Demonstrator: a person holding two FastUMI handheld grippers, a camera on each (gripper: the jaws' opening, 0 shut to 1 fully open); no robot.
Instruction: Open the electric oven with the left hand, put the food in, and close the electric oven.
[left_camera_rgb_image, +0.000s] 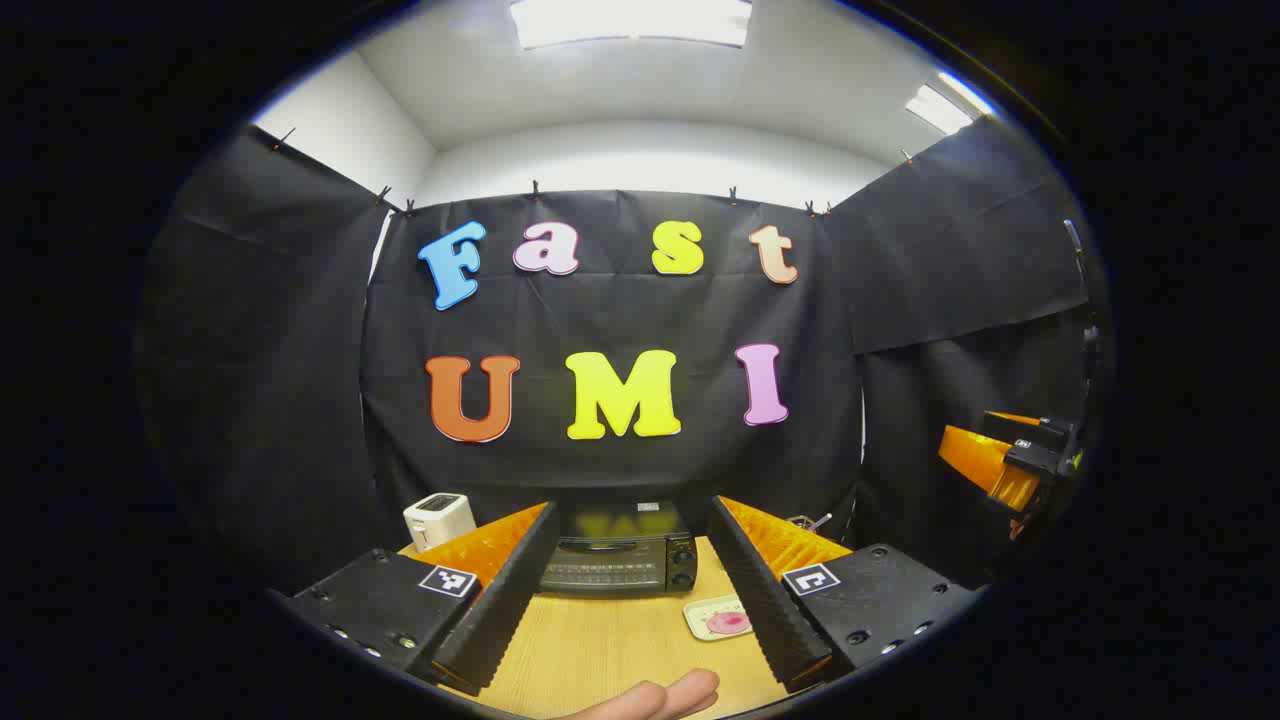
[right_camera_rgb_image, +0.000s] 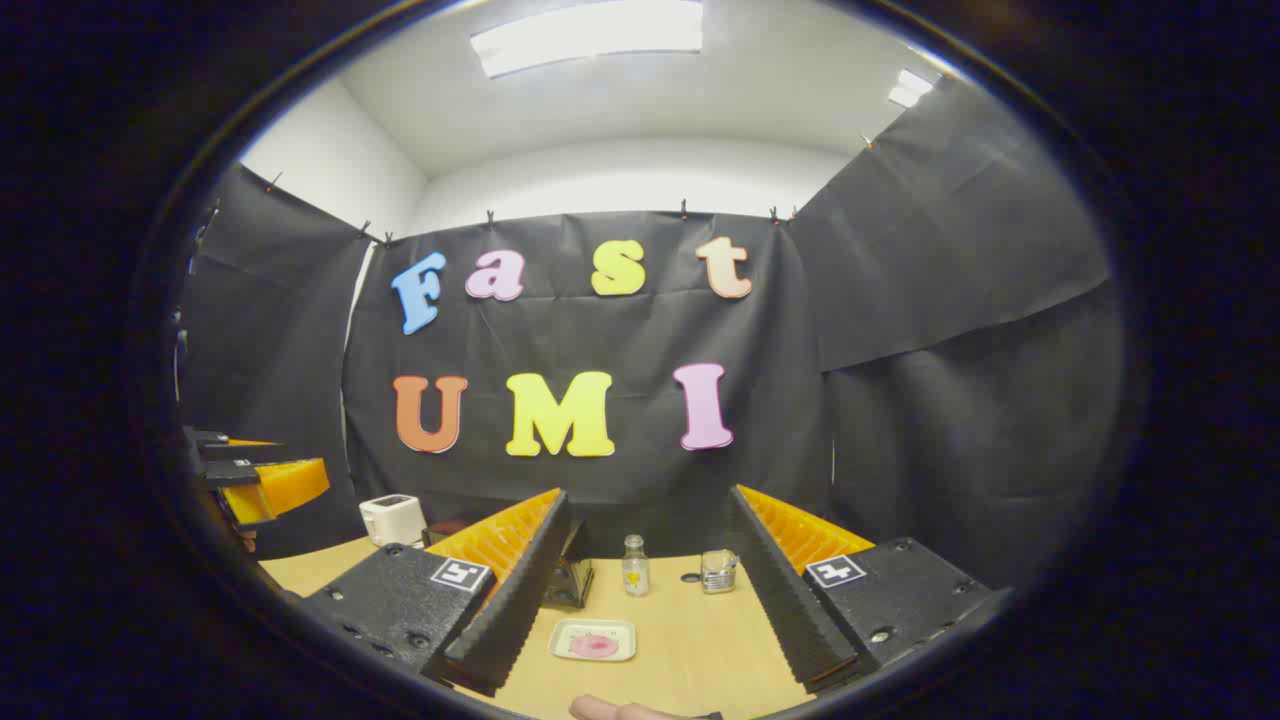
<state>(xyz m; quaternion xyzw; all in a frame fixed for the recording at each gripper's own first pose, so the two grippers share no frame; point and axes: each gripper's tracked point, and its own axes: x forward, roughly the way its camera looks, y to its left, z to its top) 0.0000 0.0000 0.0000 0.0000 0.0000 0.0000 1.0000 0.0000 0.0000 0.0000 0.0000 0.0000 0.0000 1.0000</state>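
Wooden tabletop (left_camera_rgb_image: 600, 650) is stretching out under both grippers, and a fingertip of the person's hand (left_camera_rgb_image: 665, 695) is peeking in at the bottom edge of the left gripper view. The left gripper (left_camera_rgb_image: 632, 675) is hovering above the wood with its two fingers spread wide apart, gripping nothing. Just inside its right finger, one small tray (left_camera_rgb_image: 718, 617) is lying flat with one pink piece of food (left_camera_rgb_image: 729, 622) on it.

Farther ahead, framed between the two fingers, one black electric oven (left_camera_rgb_image: 618, 563) is sitting with its long axis running across the view. Its front is facing the camera, the door is looking closed, and the knobs are stacked at its right end. Beyond the left finger, one white toaster (left_camera_rgb_image: 438, 520) is standing near the booth wall. At the far right edge, the right gripper (left_camera_rgb_image: 1010, 465) is hanging in the air.

In the right gripper view, the right gripper (right_camera_rgb_image: 645, 680) is likewise holding its two fingers wide apart and empty. The tray (right_camera_rgb_image: 592, 640) is lying between them, nearer the left finger, and the food (right_camera_rgb_image: 594, 646) is resting at its middle. Behind the left finger, a corner of the oven (right_camera_rgb_image: 570, 580) is poking out. One small clear bottle (right_camera_rgb_image: 634, 566) and one glass jar (right_camera_rgb_image: 718, 571) are standing farther back between the fingers, slightly apart. The toaster (right_camera_rgb_image: 392, 518) is sitting beyond the left finger, and the left gripper (right_camera_rgb_image: 265, 485) is hovering at the far left.
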